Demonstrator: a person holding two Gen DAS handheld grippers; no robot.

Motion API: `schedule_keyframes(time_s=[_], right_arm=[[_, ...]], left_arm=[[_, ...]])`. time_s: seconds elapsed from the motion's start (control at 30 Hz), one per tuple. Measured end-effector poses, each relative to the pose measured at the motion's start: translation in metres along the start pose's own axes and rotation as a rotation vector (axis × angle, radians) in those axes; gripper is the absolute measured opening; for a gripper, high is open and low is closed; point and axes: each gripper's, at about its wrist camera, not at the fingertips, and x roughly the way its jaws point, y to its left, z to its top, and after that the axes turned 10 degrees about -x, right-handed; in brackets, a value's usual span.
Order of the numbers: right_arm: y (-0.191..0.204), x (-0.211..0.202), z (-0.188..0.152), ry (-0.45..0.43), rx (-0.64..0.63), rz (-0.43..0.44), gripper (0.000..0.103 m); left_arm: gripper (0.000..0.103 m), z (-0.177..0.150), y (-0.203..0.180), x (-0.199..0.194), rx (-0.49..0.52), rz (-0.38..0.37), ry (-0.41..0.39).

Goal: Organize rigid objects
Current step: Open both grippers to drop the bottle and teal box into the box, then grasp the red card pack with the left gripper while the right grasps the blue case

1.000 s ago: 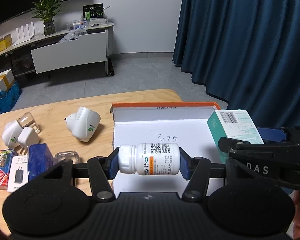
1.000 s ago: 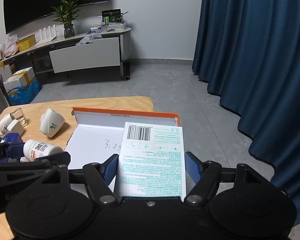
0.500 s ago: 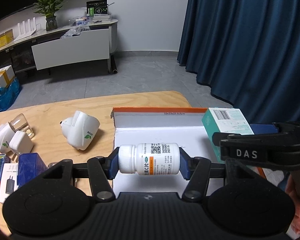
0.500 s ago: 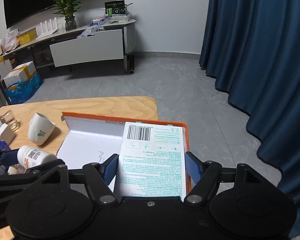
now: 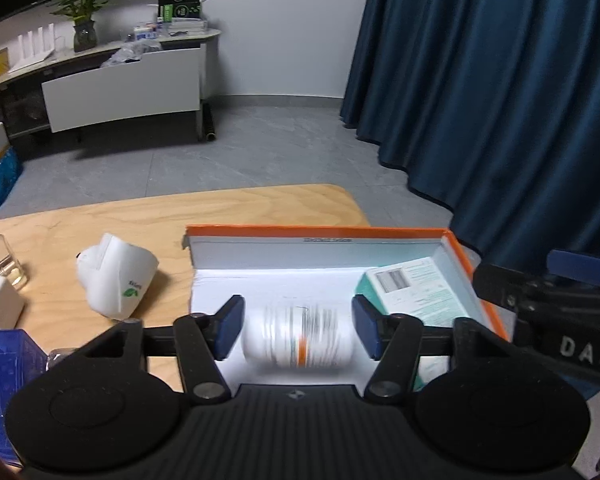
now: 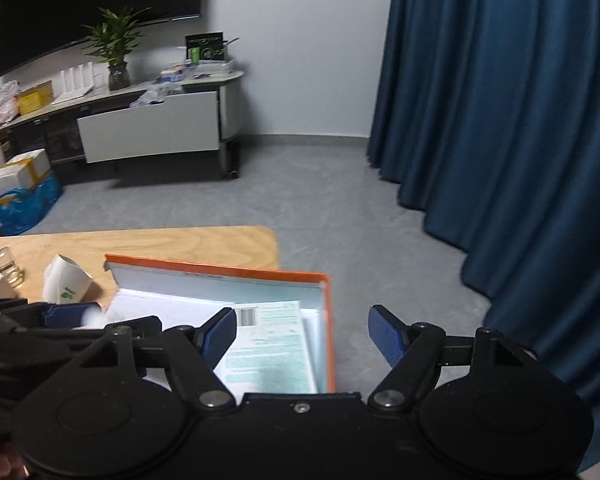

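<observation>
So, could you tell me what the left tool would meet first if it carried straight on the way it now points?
Most likely the white pill bottle, blurred and loose between the just-opened pads of the left tool, with the white floor of the orange-rimmed box right behind it; depth is hard to judge.

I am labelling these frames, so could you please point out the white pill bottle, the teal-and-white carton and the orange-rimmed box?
white pill bottle (image 5: 300, 340): left wrist view, blurred label.
teal-and-white carton (image 6: 270, 346): right wrist view, printed face.
orange-rimmed box (image 5: 320, 231): left wrist view, far rim.
</observation>
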Motion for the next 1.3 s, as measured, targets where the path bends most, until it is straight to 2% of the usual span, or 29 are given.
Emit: schedule_keyframes(time_s=[0.03, 0.07, 0.43, 0.83, 1.3], right_arm=[[0.0, -0.004, -0.001, -0.001, 0.005, -0.001, 0.087], [-0.001, -0.008, -0.002, 0.0, 0.013, -0.002, 0.087], [0.025, -0.06, -0.015, -0.008, 0.071, 0.049, 0.087], [0.095, -0.093, -0.037, 0.009, 0.09, 0.155, 0.087], [0.171, -0.104, -0.029, -0.002, 0.015, 0.24, 0.087]], left_arm=[[0.078, -0.001, -0.001, -0.004, 0.003, -0.005, -0.005], [0.08, -0.001, -0.001, -0.009, 0.011, -0.002, -0.012], [0.09, -0.008, 0.022, -0.074, 0.019, 0.067, -0.045], [0.092, -0.026, 0.082, -0.132, -0.015, 0.164, -0.08], [0.092, -0.038, 0.144, -0.16, -0.091, 0.242, -0.101]])
